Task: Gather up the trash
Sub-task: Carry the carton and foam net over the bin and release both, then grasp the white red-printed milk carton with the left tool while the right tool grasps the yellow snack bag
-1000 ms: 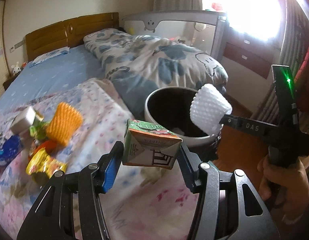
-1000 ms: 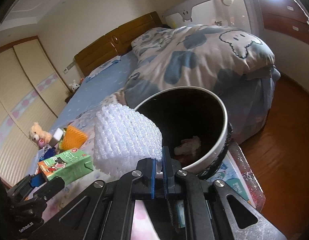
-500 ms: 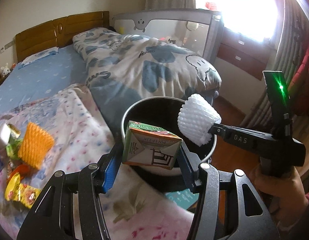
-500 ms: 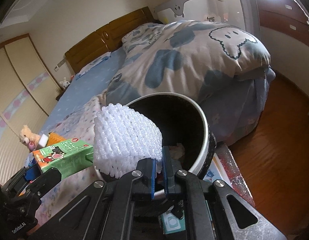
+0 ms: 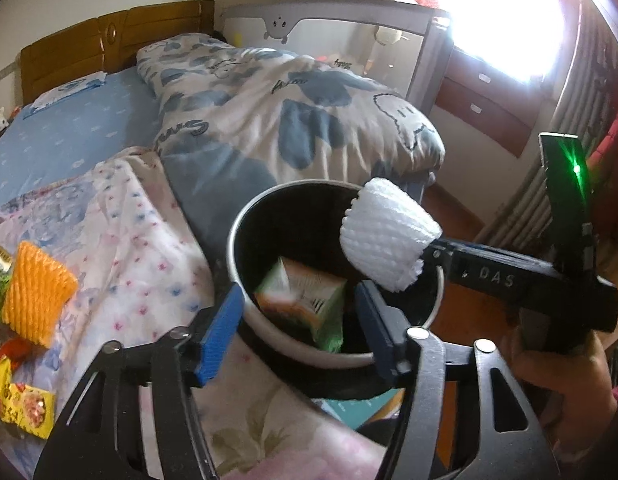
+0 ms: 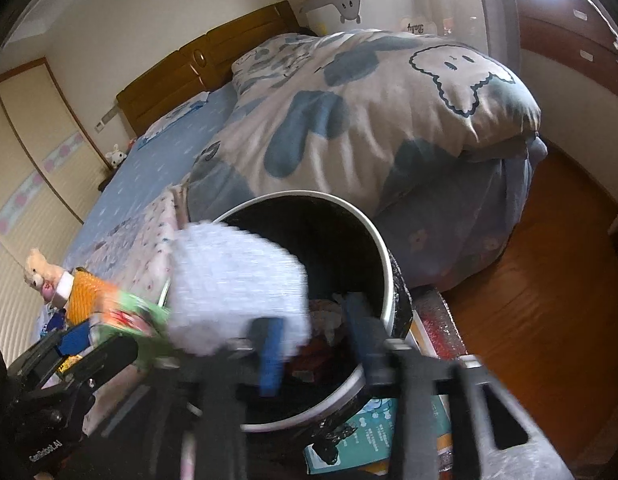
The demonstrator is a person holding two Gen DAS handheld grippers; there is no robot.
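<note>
Bins: I count one bin, round, pale rim, dark inside, standing against the bed.
Cartons: one green and orange carton, blurred, inside the bin mouth.
Foam nets: two, a white foam net and an orange foam net.
Wrappers: one yellow wrapper on the flowered blanket at 8 o'clock in my left view; more litter beside it I cannot make out.
Writing: "DAS" on the right gripper's arm in my left view; "GenRobot.AI" on the left gripper's body in my right view; the carton's print is too blurred to read.
Left gripper: jaws opening, blue pads clear of the carton, which sits between and beyond them, over the bin.
Right gripper: jaws opening; the white foam net is smeared by motion at 10 o'clock from the fingers, touching the left pad or just off it, I cannot tell which, over the bin rim.
Hand: my right hand holds the right gripper's handle at 4 o'clock.
</note>
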